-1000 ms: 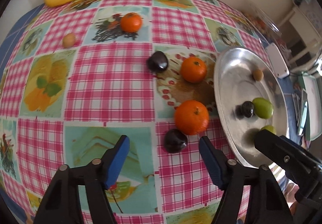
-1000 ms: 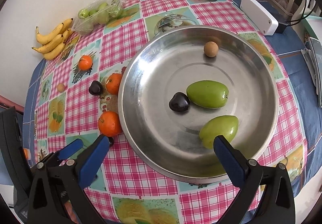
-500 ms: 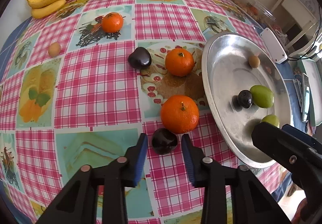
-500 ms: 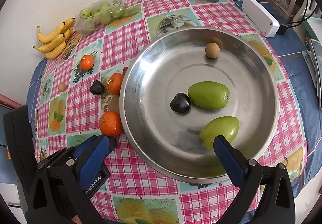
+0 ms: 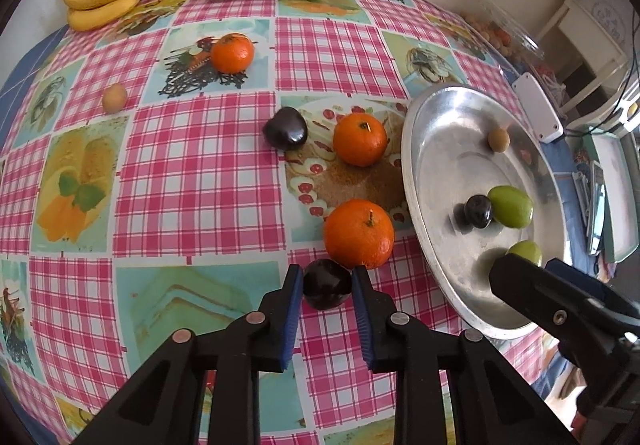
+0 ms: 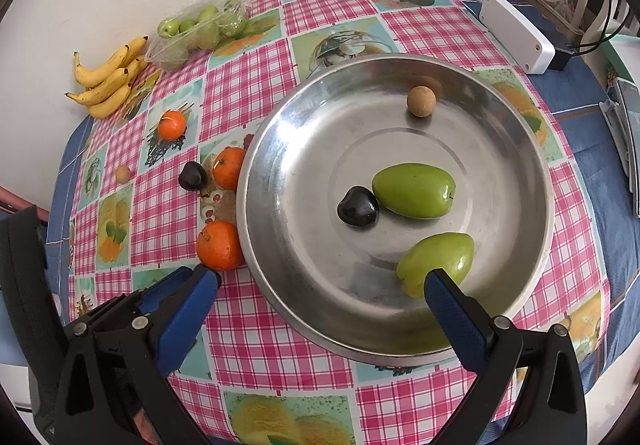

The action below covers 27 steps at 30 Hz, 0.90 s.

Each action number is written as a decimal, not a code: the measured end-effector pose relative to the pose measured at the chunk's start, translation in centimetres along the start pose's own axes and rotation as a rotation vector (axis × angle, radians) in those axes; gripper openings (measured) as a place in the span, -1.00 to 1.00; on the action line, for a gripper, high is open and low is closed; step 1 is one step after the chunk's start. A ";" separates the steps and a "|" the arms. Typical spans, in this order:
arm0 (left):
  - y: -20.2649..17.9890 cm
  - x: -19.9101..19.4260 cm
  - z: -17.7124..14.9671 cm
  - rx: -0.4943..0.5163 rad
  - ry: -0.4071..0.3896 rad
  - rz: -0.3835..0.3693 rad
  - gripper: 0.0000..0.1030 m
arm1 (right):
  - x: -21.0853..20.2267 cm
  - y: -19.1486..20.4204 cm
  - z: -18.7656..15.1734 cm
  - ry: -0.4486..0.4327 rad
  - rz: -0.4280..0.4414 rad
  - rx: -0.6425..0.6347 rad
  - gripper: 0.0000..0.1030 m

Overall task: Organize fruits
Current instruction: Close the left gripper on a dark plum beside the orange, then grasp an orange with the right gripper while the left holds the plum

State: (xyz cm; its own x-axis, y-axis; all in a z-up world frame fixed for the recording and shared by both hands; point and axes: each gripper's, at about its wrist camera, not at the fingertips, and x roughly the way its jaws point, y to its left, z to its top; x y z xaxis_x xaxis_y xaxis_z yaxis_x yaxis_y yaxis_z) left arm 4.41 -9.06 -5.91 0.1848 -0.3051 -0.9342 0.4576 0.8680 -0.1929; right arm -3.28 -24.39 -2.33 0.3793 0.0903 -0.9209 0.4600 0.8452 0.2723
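Since a second earlier, the left gripper [image 5: 327, 285] had gone from wide open to clamped on the dark plum [image 5: 326, 284], at 6 o'clock of the nearest orange [image 5: 359, 234]. The right gripper [image 6: 320, 285] hung wide open, empty, over the steel plate [image 6: 532, 173].

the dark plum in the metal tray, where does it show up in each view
Left wrist view: the dark plum in the tray sits at right of centre, touching the left side of a green fruit.
Right wrist view: the same plum lies near the picture's centre, at the left end of that green fruit.
Shared landmark: the small tan round fruit at the far side of the metal tray.
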 end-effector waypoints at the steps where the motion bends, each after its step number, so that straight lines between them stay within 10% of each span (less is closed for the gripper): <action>1: 0.3 -0.2 0.2 -0.013 -0.003 -0.007 -0.48 | 0.0 0.0 0.0 -0.001 0.000 0.000 1.00; 27: 10.9 -4.1 0.6 -0.414 -0.112 -0.059 -0.48 | 1.1 8.5 -0.4 -0.039 0.096 -0.264 1.00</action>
State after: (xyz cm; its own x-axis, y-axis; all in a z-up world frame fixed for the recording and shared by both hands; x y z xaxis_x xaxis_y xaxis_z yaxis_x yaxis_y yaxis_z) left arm 9.18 1.39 -4.03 0.2721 -0.3796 -0.8842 0.0873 0.9249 -0.3702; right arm 0.73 -16.92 -1.09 0.4443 0.1609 -0.8813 0.1971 0.9421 0.2713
